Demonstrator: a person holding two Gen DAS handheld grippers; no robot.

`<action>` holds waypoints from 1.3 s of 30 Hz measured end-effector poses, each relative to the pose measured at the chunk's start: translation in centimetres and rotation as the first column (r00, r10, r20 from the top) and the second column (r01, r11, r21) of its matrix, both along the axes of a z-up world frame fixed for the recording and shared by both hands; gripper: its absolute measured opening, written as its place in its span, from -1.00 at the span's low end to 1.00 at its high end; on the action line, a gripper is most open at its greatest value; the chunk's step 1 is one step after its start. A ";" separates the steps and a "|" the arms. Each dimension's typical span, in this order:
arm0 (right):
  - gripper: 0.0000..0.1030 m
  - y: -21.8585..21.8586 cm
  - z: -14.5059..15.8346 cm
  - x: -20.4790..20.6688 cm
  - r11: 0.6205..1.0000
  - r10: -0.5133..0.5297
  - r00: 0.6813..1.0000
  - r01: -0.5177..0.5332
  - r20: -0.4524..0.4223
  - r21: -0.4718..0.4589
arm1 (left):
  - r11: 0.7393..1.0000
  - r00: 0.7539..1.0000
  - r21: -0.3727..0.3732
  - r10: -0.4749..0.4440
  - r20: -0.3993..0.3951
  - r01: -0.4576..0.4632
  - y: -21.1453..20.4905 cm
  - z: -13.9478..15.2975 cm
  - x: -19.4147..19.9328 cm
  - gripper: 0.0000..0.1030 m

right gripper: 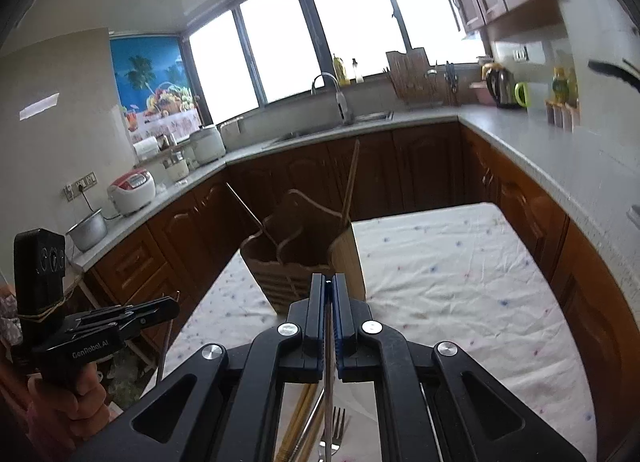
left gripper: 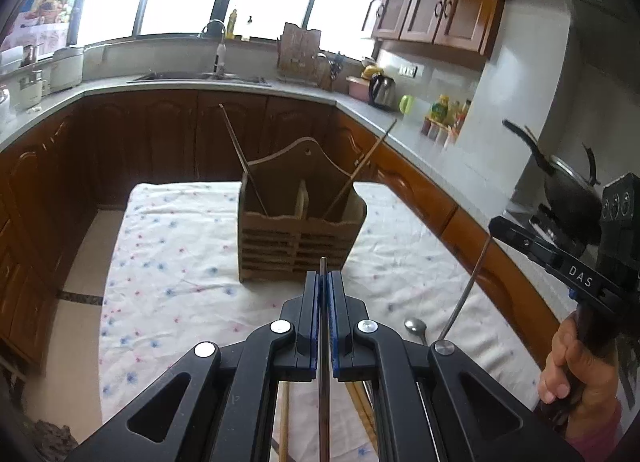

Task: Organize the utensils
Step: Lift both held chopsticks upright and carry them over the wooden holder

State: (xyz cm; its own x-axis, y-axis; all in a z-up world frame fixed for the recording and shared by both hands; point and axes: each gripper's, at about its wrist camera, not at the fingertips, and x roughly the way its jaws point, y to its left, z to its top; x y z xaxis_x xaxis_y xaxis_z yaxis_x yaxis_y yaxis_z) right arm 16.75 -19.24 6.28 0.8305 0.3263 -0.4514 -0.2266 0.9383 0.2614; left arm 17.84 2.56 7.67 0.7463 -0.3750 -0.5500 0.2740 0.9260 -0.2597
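Note:
A wooden utensil holder [left gripper: 298, 222] with two compartments stands on the floral tablecloth [left gripper: 172, 262]; a chopstick leans in each compartment. My left gripper [left gripper: 325, 276] is shut on a dark metal chopstick [left gripper: 323, 342], held above the table just in front of the holder. My right gripper [right gripper: 328, 280] is shut on a thin metal utensil [right gripper: 328, 402], held above the table near the holder [right gripper: 304, 258]. The right gripper also shows in the left wrist view [left gripper: 500, 222] with a metal rod hanging from it. A spoon [left gripper: 416, 328], a fork [right gripper: 336, 426] and wooden chopsticks [right gripper: 298, 422] lie on the cloth below.
Brown cabinets and a grey counter [left gripper: 420, 150] wrap around the table. A sink [left gripper: 200, 76], kettle [left gripper: 382, 92], rice cooker [right gripper: 132, 190] and a pan [left gripper: 568, 186] sit on the counter. The left gripper and hand show in the right wrist view [right gripper: 120, 318].

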 end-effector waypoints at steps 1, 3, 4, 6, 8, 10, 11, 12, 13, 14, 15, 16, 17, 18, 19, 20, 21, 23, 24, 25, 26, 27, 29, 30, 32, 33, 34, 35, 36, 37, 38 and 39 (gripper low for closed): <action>-0.93 0.1 0.3 -0.1 1.000 0.001 1.000 -0.001 0.009 0.001 | 1.000 1.000 -0.006 0.004 0.005 -0.004 0.3 0.1 -0.2 -0.96; -0.94 0.2 0.6 -0.3 1.000 0.003 1.000 -0.003 0.020 -0.001 | 1.000 1.000 -0.010 0.010 0.012 -0.010 0.6 0.3 -0.5 -0.97; -0.93 0.3 0.8 -0.4 1.000 0.004 1.000 -0.004 0.027 -0.002 | 1.000 1.000 -0.015 0.013 0.015 -0.013 0.8 0.4 -0.6 -0.97; -0.93 0.5 1.1 -0.7 1.000 0.006 0.999 -0.006 0.037 -0.003 | 1.000 1.000 -0.019 0.015 0.013 -0.014 1.0 0.4 -0.6 -0.97; -0.93 0.4 1.3 -0.8 1.000 0.010 0.999 -0.010 0.043 -0.001 | 0.999 1.000 -0.029 0.016 0.011 -0.016 1.2 0.3 -0.7 -0.96; -0.93 0.6 1.5 -1.0 1.000 0.012 0.999 -0.012 0.049 -0.004 | 0.999 1.000 -0.035 0.014 0.011 -0.014 1.4 0.3 -0.7 -0.96; -0.93 0.7 1.5 -1.0 1.000 0.014 0.999 -0.014 0.051 -0.004 | 0.999 1.000 -0.035 0.015 0.011 -0.014 1.4 0.4 -0.7 -0.96; -0.93 0.8 1.5 -1.0 1.000 0.015 0.999 -0.015 0.052 -0.003 | 0.999 1.000 -0.037 0.014 0.010 -0.014 1.4 0.4 -0.6 -0.96; -0.93 0.8 1.6 -1.1 1.000 0.017 0.998 -0.017 0.054 -0.003 | 0.999 1.000 -0.039 0.013 0.010 -0.013 1.5 0.4 -0.5 -0.96; -0.93 0.9 1.6 -1.2 1.000 0.019 0.998 -0.019 0.056 -0.003 | 0.999 1.000 -0.038 0.014 0.011 -0.013 1.5 0.4 -0.5 -0.96; -0.93 1.0 1.7 -1.3 1.000 0.020 0.998 -0.020 0.058 -0.004 | 0.999 1.000 -0.040 0.014 0.010 -0.013 1.5 0.4 -0.4 -0.96; -0.93 1.0 1.8 -1.3 1.000 0.022 0.998 -0.022 0.060 -0.003 | 0.999 1.000 -0.043 0.012 0.009 -0.011 1.5 0.4 -0.4 -0.96; -0.93 1.1 1.8 -1.3 1.000 0.025 0.998 -0.024 0.062 -0.004 | 0.999 1.000 -0.045 0.011 0.007 -0.010 1.5 0.4 -0.4 -0.96; -0.93 1.1 1.8 -1.4 1.000 0.026 0.998 -0.026 0.063 -0.004 | 0.999 1.000 -0.047 0.009 0.006 -0.009 1.5 0.4 -0.3 -0.96; -0.93 1.0 1.8 -1.5 1.000 0.028 0.997 -0.028 0.066 -0.003 | 0.999 1.000 -0.048 0.007 0.006 -0.007 1.4 0.4 -0.3 -0.96; -0.93 1.0 1.9 -1.5 1.000 0.029 0.997 -0.029 0.069 -0.003 | 0.999 1.000 -0.049 0.006 0.008 -0.006 1.4 0.5 -0.2 -0.96; -0.93 1.0 2.0 -1.5 1.000 0.030 0.997 -0.030 0.070 -0.002 | 0.999 1.000 -0.050 0.006 0.010 -0.006 1.5 0.4 -0.2 -0.96; -0.93 1.0 2.1 -1.6 1.000 0.031 0.997 -0.031 0.075 -0.001 | 0.999 1.000 -0.050 0.005 0.014 -0.005 1.4 0.5 -0.2 -0.96; -0.93 1.0 2.2 -1.6 0.999 0.032 0.996 -0.032 0.078 0.001 | 0.999 1.000 -0.052 0.006 0.016 -0.005 1.4 0.5 -0.2 -0.96; -0.93 0.9 2.2 -1.6 0.999 0.032 0.996 -0.032 0.080 0.002 | 0.999 1.000 -0.052 0.008 0.019 -0.007 1.4 0.5 -0.1 -0.96; -0.93 0.8 2.3 -1.6 0.999 0.032 0.996 -0.033 0.084 0.004 | 0.999 1.000 -0.054 0.009 0.022 -0.008 1.5 0.5 -0.2 -0.96; -0.93 0.8 2.4 -1.7 0.999 0.032 0.996 -0.032 0.088 0.005 | 0.998 1.000 -0.057 0.010 0.024 -0.008 1.6 0.5 -0.2 -0.96; -0.93 0.8 2.6 -1.7 0.999 0.031 0.995 -0.032 0.096 0.005 | 0.998 0.999 -0.064 0.019 0.031 -0.017 1.8 0.5 -0.2 -0.96; -0.93 0.8 2.7 -1.7 1.000 0.030 0.995 -0.030 0.100 0.005 | 0.997 0.999 -0.068 0.021 0.033 -0.019 1.9 0.5 -0.2 -0.96; -0.93 0.8 2.9 -1.7 1.000 0.030 0.994 -0.031 0.107 0.006 | 0.997 0.999 -0.076 0.029 0.038 -0.026 2.1 0.5 -0.1 -0.96; -0.93 0.8 3.0 -1.6 1.000 0.030 0.994 -0.031 0.110 0.006 | 0.996 0.999 -0.080 0.033 0.041 -0.029 2.2 0.5 -0.1 -0.96; -0.93 0.8 3.1 -1.6 1.000 0.030 0.993 -0.031 0.114 0.007 | 0.996 0.998 -0.084 0.036 0.045 -0.033 2.3 0.5 -0.1 -0.96; -0.93 0.8 3.1 -1.6 1.000 0.029 0.993 -0.031 0.117 0.008 | 0.996 0.998 -0.086 0.039 0.049 -0.035 2.4 0.5 -0.1 -0.96; -0.93 0.8 3.2 -1.6 0.999 0.030 0.992 -0.031 0.119 0.009 | 0.995 0.998 -0.089 0.042 0.052 -0.037 2.5 0.5 -0.1 -0.96; -0.93 0.9 3.2 -1.5 0.999 0.029 0.992 -0.031 0.122 0.011 | 0.995 0.997 -0.094 0.046 0.058 -0.040 2.6 0.5 -0.1 -0.96; -0.93 0.8 3.3 -1.5 0.999 0.029 0.992 -0.031 0.125 0.013 | 0.994 0.997 -0.097 0.048 0.063 -0.042 2.7 0.6 -0.1 -0.97; -0.93 0.9 3.3 -1.5 0.999 0.028 0.991 -0.030 0.131 0.014 | 0.994 0.996 -0.100 0.053 0.068 -0.046 2.8 0.7 -0.1 -0.97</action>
State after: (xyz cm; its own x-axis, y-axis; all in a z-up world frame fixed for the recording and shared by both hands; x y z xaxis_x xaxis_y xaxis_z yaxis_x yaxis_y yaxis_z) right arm 15.23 -18.39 9.62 0.8719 0.3576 -0.3344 -0.2868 0.9266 0.2431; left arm 17.74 5.38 8.32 0.8011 -0.3864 -0.4572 0.2494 0.9098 -0.3319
